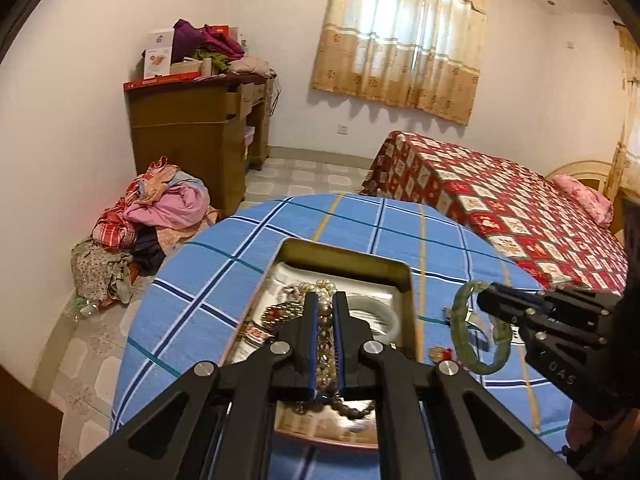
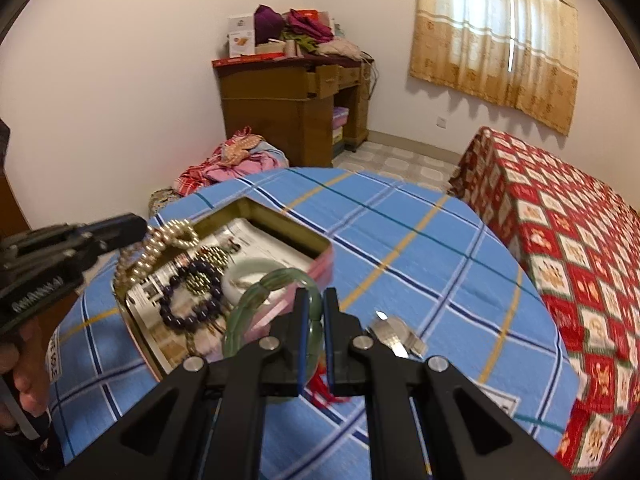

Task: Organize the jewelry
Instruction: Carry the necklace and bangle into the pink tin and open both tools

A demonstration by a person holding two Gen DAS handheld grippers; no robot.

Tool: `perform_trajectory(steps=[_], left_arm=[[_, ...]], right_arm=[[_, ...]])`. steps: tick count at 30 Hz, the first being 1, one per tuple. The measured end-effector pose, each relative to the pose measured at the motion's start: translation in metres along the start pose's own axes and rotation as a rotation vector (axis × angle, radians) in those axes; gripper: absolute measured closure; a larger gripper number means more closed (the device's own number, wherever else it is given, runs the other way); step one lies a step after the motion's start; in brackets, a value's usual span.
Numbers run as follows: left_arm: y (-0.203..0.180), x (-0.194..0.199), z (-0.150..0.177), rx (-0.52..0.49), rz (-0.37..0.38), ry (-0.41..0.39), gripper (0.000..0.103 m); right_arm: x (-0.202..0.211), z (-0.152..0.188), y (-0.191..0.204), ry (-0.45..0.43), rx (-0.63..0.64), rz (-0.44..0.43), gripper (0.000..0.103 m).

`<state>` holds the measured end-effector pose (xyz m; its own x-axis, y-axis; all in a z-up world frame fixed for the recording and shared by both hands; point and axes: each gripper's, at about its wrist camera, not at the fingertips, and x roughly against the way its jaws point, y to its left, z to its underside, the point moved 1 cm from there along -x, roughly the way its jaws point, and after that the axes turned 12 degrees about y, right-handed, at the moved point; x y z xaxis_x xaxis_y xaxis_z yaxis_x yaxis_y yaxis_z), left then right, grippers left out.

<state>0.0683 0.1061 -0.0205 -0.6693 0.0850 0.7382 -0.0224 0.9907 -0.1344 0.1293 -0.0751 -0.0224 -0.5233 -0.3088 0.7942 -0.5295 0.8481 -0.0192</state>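
Your left gripper [image 1: 326, 316] is pinching the pearl strand [image 2: 160, 246] between its jaws, lifting it over the open tin [image 2: 320, 264] on the blue checked worktop [image 2: 400, 240]. Your right gripper [image 2: 314, 312] is clamping the green bangle [image 1: 472, 328] just right of the tin. A purple bead bracelet [image 2: 192, 300] and a pale bangle [image 2: 240, 280] are lying inside, a watch [image 2: 394, 334] beside it.

A home bedroom — quilted bed [image 1: 500, 208], curtained window [image 1: 404, 36], wooden desk [image 1: 192, 132] — clothes heaped on floor [image 1: 160, 208]
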Motion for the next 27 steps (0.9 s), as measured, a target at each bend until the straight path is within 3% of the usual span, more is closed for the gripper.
perform_trajectory(steps=[10,27], left_arm=[[0.02,-0.023,-0.008,0.006,-0.034,0.027,0.097],[0.027,-0.057,0.002,-0.014,-0.069,0.097,0.097]], right_arm=[[-0.026,-0.025,0.03,0.003,0.067,0.003,0.094],[-0.061,-0.022,0.039,0.054,0.072,-0.003,0.094]])
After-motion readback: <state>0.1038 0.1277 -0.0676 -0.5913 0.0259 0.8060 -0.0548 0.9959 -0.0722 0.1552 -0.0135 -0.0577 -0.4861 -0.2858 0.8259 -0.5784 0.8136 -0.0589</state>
